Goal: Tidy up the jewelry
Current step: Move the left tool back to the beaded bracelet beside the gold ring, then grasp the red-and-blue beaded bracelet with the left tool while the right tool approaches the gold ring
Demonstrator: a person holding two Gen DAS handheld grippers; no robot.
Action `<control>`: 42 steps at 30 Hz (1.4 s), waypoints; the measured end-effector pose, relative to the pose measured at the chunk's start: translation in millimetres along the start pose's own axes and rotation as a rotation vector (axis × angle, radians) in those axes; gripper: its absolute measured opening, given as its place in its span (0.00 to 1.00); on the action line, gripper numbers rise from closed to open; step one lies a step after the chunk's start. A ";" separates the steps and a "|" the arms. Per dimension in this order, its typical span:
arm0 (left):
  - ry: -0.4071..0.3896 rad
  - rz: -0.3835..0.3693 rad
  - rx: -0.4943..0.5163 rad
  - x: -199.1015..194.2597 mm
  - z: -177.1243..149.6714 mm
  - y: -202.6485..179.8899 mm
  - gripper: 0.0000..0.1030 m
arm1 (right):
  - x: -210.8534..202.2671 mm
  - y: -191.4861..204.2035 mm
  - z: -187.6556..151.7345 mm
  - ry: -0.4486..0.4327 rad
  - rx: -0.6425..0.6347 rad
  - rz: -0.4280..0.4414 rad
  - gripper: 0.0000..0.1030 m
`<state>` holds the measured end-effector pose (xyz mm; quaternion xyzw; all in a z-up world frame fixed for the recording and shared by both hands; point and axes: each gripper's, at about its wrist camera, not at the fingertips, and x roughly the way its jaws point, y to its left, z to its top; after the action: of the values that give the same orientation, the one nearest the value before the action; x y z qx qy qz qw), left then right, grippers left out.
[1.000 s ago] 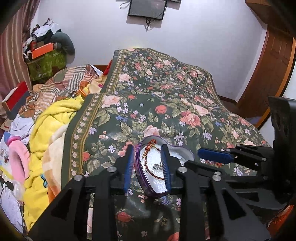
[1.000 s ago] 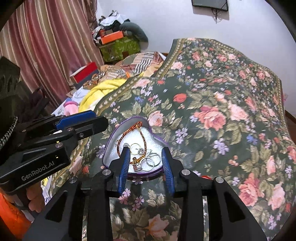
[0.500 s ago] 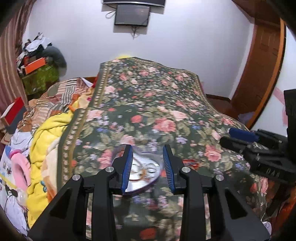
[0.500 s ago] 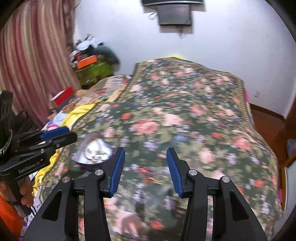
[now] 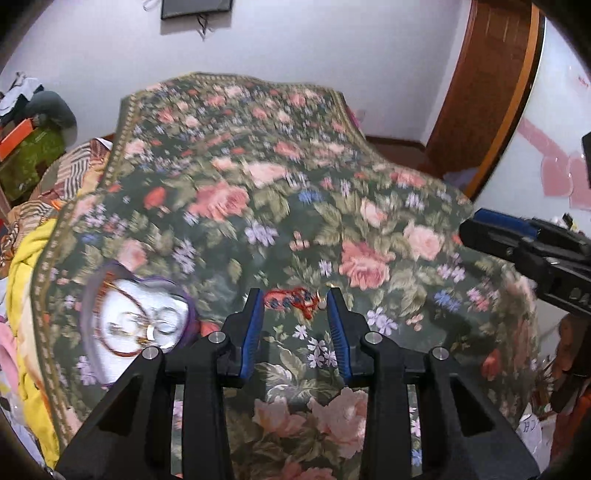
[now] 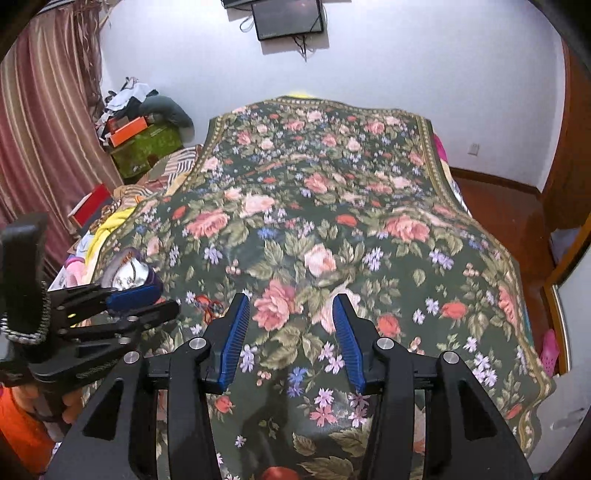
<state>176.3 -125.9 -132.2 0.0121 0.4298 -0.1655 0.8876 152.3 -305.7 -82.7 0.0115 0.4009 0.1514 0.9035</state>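
Note:
A purple heart-shaped tray (image 5: 96, 291) with a red-gold bracelet and several silver rings (image 5: 155, 321) lies on the floral bedspread (image 5: 295, 206), left of my left gripper (image 5: 295, 317). That gripper is open and empty, just behind a red beaded piece of jewelry (image 5: 293, 298) on the cloth. My right gripper (image 6: 291, 325) is open and empty above the bedspread (image 6: 332, 229). In the right wrist view the tray (image 6: 127, 271) and the red piece (image 6: 207, 304) lie to its left, beside the left gripper (image 6: 140, 306). The right gripper's fingers (image 5: 506, 229) show at the left view's right edge.
A yellow blanket (image 5: 26, 258) and piled cloths lie off the bed's left edge. Boxes and clothes (image 6: 144, 136) stack by the curtain (image 6: 44, 122). A wooden door (image 5: 480, 92) and floor (image 6: 498, 206) lie right of the bed. A dark screen (image 6: 288, 18) hangs on the far wall.
Both grippers have lifted and swung right, away from the tray. The tray now sits left of the left gripper instead of between its fingers. The red beaded piece has come into view.

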 end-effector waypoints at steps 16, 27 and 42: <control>0.076 0.028 -0.006 67.0 1.2 11.7 0.30 | 30.1 1.4 -9.2 0.091 -0.017 0.021 0.42; 0.045 0.001 -0.056 54.0 -3.0 27.3 0.06 | 48.7 25.1 -12.4 0.159 -0.064 0.060 0.42; -0.096 0.019 -0.043 -7.8 4.3 33.8 0.06 | 95.8 48.6 -13.5 0.262 -0.057 0.108 0.42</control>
<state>185.4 -92.4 -127.6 -0.0110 0.3902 -0.1481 0.9087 190.3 -233.6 -154.0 -0.0124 0.5100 0.2112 0.8338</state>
